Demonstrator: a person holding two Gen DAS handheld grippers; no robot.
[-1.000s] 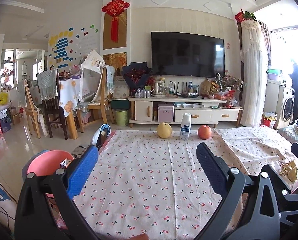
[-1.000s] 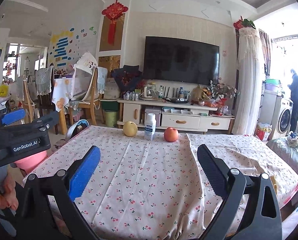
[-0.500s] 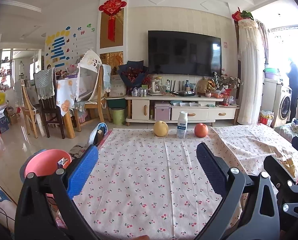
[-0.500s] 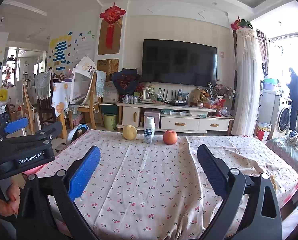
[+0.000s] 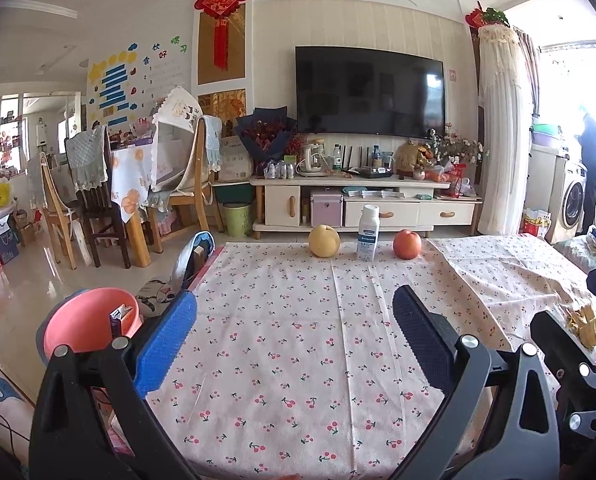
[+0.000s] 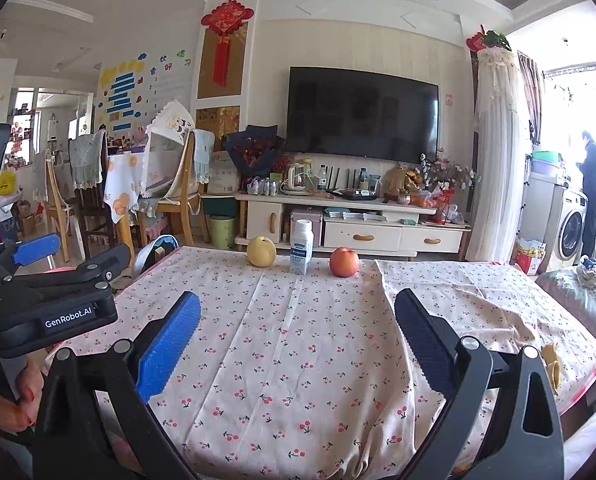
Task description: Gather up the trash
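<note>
Both grippers empty, fingers wide: left gripper (image 5: 294, 336), right gripper (image 6: 298, 334). Yellow scrap (image 6: 550, 362) on tablecloth (image 6: 298, 360) just right of right fingers. Pink bin (image 5: 86, 320) left of left fingers. Advice: swing right, straddle scrap, pinch low without snagging cloth.

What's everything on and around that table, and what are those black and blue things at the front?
Pear: 1, yellow, far edge of table, left of bottle.
Bottle: 1, white, upright, far edge, between the fruits.
Apple: 1, red-orange, far edge, right of bottle.
Scraps: a few, yellow, table's right edge.
Tablecloth: 1, white with cherries, over the table.
Bin: 1, pink, on floor left of table, some packaging inside.
TV: 1, black, on far wall.
Left tool: 1, black with one blue pad, open, empty.
Right tool: 1, same colours, open, empty.
Hand: 1, on left tool's grip.
</note>
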